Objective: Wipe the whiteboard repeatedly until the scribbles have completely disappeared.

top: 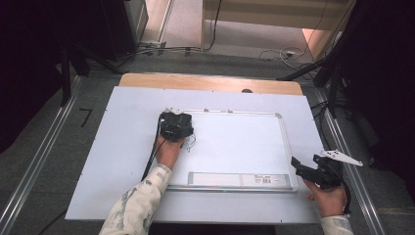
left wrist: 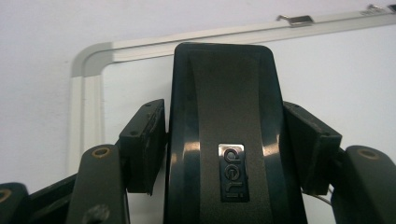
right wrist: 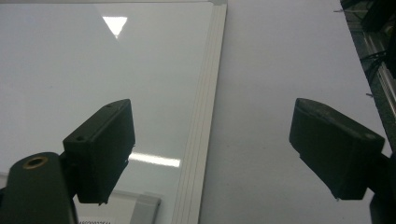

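A black eraser [left wrist: 224, 140] with a silver "deli" badge lies on the whiteboard [top: 235, 142] near its far left corner [left wrist: 88, 56]. My left gripper [left wrist: 224, 144] is shut on the eraser, a pad against each long side. From the high view the left gripper [top: 175, 123] covers the eraser. My right gripper [right wrist: 210, 154] is open with nothing between its jaws. It hovers over the whiteboard's right frame [right wrist: 205, 116]. In the high view the right gripper [top: 299, 166] is held at the board's near right corner.
The whiteboard lies on a large white sheet [top: 122, 161] that covers the wooden table [top: 210, 82]. A label strip [top: 240, 179] runs along the board's near edge. Metal clips [left wrist: 299, 19] sit on its far frame. Cables and dark stands [top: 337, 73] surround the table.
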`<state>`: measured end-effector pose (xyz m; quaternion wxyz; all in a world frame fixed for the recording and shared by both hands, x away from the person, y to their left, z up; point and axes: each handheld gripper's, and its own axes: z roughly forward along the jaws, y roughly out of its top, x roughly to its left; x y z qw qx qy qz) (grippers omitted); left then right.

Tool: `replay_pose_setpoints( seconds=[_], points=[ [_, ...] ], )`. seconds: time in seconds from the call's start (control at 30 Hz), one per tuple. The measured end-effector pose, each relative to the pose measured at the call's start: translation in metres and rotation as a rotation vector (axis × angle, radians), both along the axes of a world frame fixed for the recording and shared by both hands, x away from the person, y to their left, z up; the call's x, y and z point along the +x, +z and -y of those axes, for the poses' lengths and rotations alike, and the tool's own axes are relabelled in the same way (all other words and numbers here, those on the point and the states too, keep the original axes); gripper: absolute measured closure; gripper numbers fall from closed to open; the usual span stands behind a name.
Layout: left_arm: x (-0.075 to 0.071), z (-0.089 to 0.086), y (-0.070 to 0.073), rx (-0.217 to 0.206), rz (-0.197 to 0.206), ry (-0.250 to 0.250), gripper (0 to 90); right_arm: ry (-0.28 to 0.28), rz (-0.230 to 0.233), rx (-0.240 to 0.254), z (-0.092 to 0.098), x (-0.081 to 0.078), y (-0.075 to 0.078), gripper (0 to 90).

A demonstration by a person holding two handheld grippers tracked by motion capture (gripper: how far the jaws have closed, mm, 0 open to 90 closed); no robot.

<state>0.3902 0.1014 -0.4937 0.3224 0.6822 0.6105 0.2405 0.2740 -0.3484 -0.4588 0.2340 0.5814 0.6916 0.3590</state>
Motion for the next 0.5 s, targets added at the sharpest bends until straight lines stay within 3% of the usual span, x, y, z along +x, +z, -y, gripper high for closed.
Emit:
replay_pose_setpoints(
  seconds=[0.2,0.5],
  points=[
    [0.008,-0.015,0.0,0.004,-0.001,0.045,37.8,-0.002,0.0,0.0,0.001,-0.001,0.0,12.9],
    [0.015,-0.002,0.001,0.023,0.0,0.03,40.3,-0.001,0.002,-0.001,0.0,0.0,0.0,13.0]
  ],
)
